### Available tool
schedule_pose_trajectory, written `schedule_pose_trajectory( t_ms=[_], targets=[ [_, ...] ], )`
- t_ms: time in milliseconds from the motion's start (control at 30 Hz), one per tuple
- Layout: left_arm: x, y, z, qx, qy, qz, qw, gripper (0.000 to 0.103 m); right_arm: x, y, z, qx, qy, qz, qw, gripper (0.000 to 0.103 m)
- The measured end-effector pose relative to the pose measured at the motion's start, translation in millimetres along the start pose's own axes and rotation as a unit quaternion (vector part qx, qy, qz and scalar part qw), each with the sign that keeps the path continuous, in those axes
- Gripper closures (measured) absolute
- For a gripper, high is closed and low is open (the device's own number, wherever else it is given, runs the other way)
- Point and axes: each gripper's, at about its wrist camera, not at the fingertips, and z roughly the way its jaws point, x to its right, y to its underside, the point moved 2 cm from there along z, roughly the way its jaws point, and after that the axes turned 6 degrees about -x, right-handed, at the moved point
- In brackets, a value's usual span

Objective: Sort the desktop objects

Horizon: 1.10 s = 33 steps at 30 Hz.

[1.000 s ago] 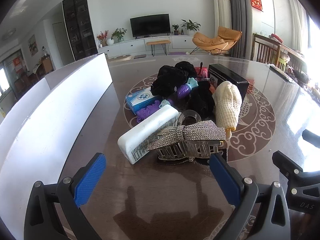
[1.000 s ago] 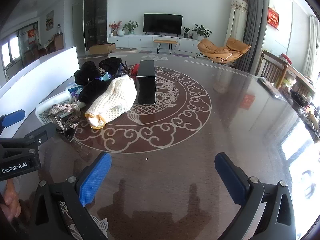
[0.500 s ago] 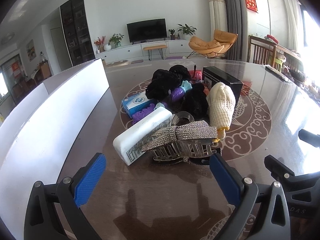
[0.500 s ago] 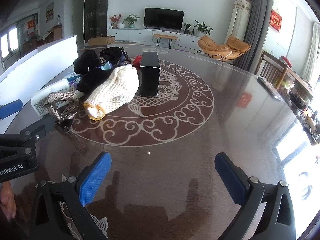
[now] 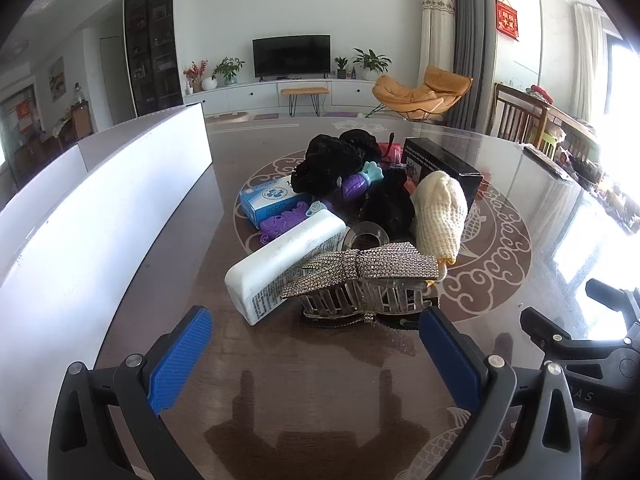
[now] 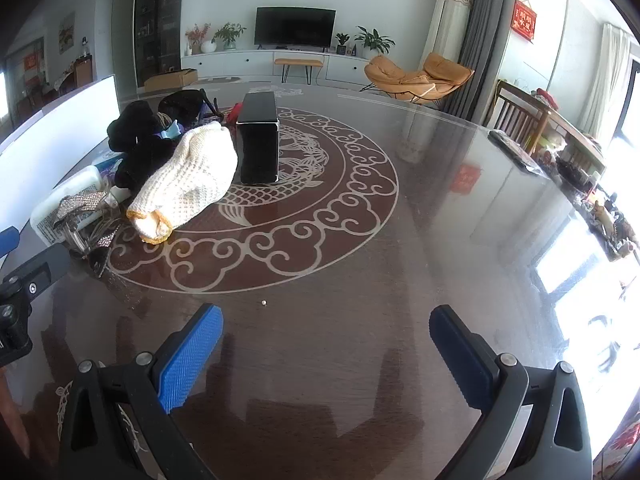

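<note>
Sorting is not yet started: the rhinestone hair claw, white bottle and knit glove lie heaped (mid-table). Left gripper and right gripper hover spread wide, empty.

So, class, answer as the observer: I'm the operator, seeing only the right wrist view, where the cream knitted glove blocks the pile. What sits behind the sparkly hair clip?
Observer: The left wrist view shows a clear ring just behind the hair clip.
Operator: And beyond the white bottle?
Observer: A blue box, with a purple toy lying between box and bottle.
Operator: Is the left hand-held gripper aimed at anything?
Observer: It is open, the hair clip straight ahead between its fingers, untouched.
</note>
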Motion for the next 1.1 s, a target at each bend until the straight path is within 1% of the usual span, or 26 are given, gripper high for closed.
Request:
schedule_pose_trajectory(
  t_ms=[67, 167, 300, 467, 733, 800, 967, 1100],
  targets=[
    [5.2, 0.6, -2.1, 0.008, -0.011, 0.012, 0.9998, 0.000, 0.9, -0.7, 2.5, -0.006, 0.002, 0.003, 1.000, 0.000],
    [10.3, 0.1, -1.3, 0.006, -0.020, 0.027, 0.9994, 0.000, 1.6, -1.2, 4.3, -0.010, -0.002, 0.003, 1.000, 0.000],
    [9.3, -0.4, -0.9, 0.006, -0.029, 0.026, 0.9992, 0.000, 4.1, 0.5, 3.0, -0.006, -0.010, 0.011, 1.000, 0.000],
    [10.0, -1.2, 4.7, -0.010, -0.021, 0.033, 0.9992, 0.000, 3.1, 0.0, 5.4, -0.013, -0.006, 0.011, 1.000, 0.000],
    [8.3, -0.8, 9.3, -0.025, -0.026, 0.029, 0.9989, 0.000, 2.8, 1.7, -0.9, 0.003, -0.006, 0.007, 1.000, 0.000],
    [7.1, -0.9, 10.9, -0.030, -0.026, 0.027, 0.9989, 0.000, 0.6, 1.3, -0.3, 0.001, -0.005, 0.001, 1.000, 0.000],
    [8.0, -0.4, 9.3, -0.024, -0.022, 0.028, 0.9991, 0.000, -1.0, 0.3, 2.5, -0.007, 0.003, -0.004, 1.000, 0.000],
    [14.0, 1.7, 2.0, -0.002, -0.021, 0.045, 0.9988, 0.000, 0.0, 0.6, 3.7, -0.011, 0.016, -0.001, 1.000, 0.000]
  ],
)
